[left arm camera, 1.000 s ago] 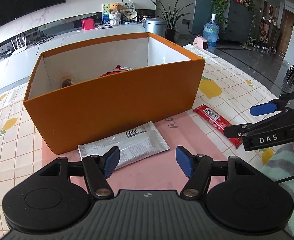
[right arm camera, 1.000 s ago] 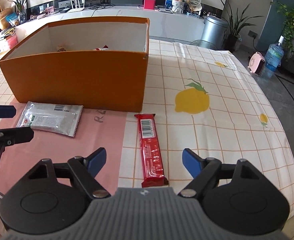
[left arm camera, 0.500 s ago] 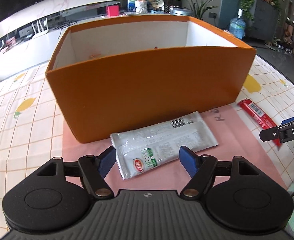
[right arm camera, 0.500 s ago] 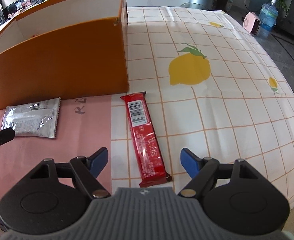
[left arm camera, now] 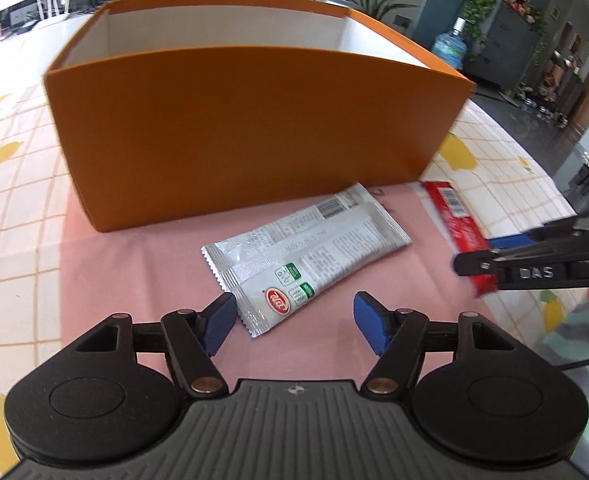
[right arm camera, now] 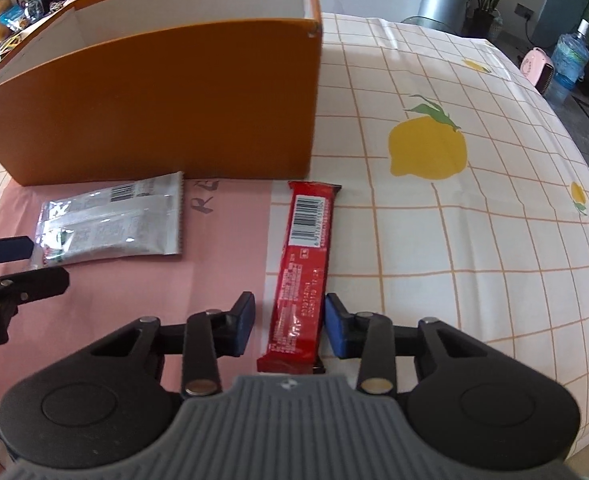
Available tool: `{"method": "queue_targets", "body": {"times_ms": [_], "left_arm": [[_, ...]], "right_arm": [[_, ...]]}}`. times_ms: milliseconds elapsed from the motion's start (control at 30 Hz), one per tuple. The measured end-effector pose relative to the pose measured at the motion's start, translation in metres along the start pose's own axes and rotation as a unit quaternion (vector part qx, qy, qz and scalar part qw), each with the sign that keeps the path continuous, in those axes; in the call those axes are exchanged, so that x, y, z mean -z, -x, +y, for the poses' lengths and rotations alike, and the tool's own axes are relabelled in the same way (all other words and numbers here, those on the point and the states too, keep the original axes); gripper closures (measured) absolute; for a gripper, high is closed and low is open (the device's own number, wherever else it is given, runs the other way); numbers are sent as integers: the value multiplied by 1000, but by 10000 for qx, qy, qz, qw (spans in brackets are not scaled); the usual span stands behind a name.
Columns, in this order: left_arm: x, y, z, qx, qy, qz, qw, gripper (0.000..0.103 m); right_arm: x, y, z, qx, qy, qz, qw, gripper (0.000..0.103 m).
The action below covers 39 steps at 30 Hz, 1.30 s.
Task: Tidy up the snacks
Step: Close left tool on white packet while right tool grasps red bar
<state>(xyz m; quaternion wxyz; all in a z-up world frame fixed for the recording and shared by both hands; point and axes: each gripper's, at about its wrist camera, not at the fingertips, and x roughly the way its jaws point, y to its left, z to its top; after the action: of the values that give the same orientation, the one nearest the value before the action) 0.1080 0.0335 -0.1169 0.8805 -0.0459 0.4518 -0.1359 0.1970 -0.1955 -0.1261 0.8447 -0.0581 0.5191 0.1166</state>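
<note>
A silver snack packet (left arm camera: 306,258) lies on the pink mat (left arm camera: 134,280) in front of the orange box (left arm camera: 254,132). My left gripper (left arm camera: 294,320) straddles the packet's near end; its jaws are closing, the left pad at the packet's corner, the right pad clear of it. A red snack bar (right arm camera: 304,268) lies lengthwise at the mat's right edge. My right gripper (right arm camera: 290,324) is low over the bar's near end, jaws closing with the bar between them; the right pad meets its edge and a small gap stays at the left pad. The box's inside is hidden.
The orange box (right arm camera: 154,100) stands just behind both snacks, its tall front wall close to them. A lemon-print checked tablecloth (right arm camera: 454,220) covers the table to the right. A striped sleeve (left arm camera: 574,340) shows at the right. Each gripper appears at the edge of the other's view.
Both grippers have sunk toward the table and closer to their snacks. The right jaws have narrowed a lot around the red bar. The left gripper now straddles the silver packet's end.
</note>
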Motion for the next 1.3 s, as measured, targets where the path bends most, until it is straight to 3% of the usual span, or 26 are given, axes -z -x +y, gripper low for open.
{"method": "queue_targets", "body": {"times_ms": [233, 400, 567, 767, 1067, 1233, 1300], "left_arm": [[8, 6, -26, 472, -461, 213, 9976, 26], [0, 12, -30, 146, -671, 93, 9976, 23], [-13, 14, -28, -190, -957, -121, 9952, 17], [-31, -4, -30, -143, -1433, 22, 9896, 17], [-37, -35, -37, 48, -2313, 355, 9722, 14], [-39, -41, -36, 223, -2198, 457, 9742, 12], [-38, -41, -37, 210, -2108, 477, 9761, 12]], "right_arm": [[5, 5, 8, -278, 126, 25, 9995, 69], [6, 8, 7, -325, 45, -27, 9995, 68], [5, 10, 7, -261, -27, -122, 9996, 55], [3, 9, 5, -223, -59, -202, 9995, 54], [1, 5, 5, -243, -44, -204, 9995, 54], [-1, 1, 7, -261, -23, -178, 9995, 54], [-1, 0, 8, -248, -8, -152, 9996, 60]]}}
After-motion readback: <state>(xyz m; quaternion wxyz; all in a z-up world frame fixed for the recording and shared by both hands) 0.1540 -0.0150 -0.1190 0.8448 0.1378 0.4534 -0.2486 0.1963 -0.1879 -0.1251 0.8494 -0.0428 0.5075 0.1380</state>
